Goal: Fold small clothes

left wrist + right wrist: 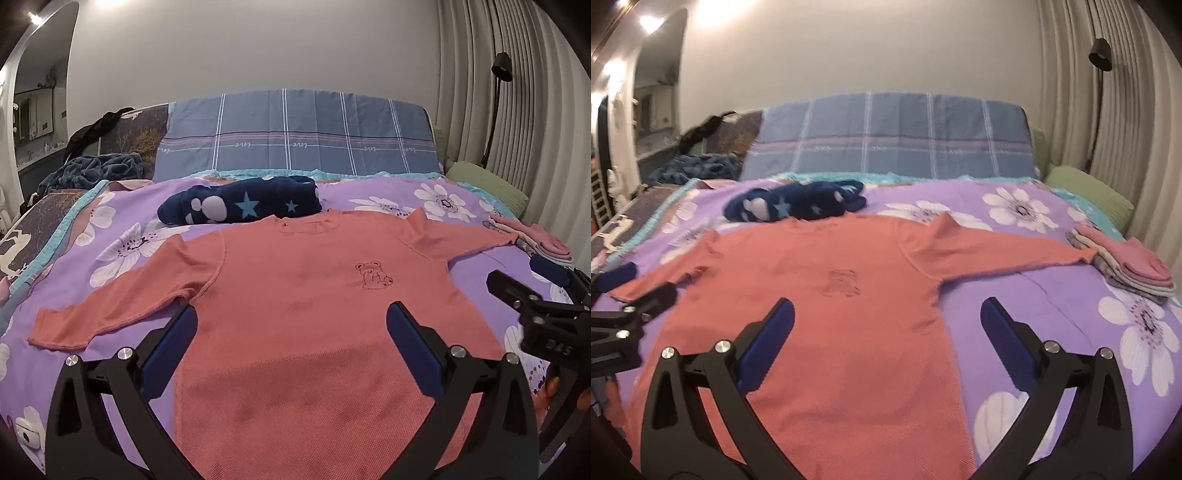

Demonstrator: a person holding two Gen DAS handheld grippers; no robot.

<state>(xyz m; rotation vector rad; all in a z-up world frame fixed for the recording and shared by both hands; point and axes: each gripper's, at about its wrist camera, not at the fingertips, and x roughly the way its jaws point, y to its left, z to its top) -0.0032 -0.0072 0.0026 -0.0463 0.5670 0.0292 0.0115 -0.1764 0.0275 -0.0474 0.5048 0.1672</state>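
Coral long-sleeve top [295, 295] lies flat, sleeves spread, front up on purple floral bedspread [369, 195]. L gripper [291, 321] and R gripper [886, 317] hover over its lower body, jaws wide apart, nothing between them. Navy star-print bundle [243, 203] just beyond collar; folded pink stack [1126, 262] touching far sleeve cuff; green pillow [1089, 192] at rear corner.

A home bedroom, bed [110, 280] under a purple flowered cover, blue plaid pillow [295, 136] against a plain wall, pleated curtains [517, 92], black floor lamp [496, 107], arched mirror [33, 96], folded clothes [1126, 266] stacked on the bed
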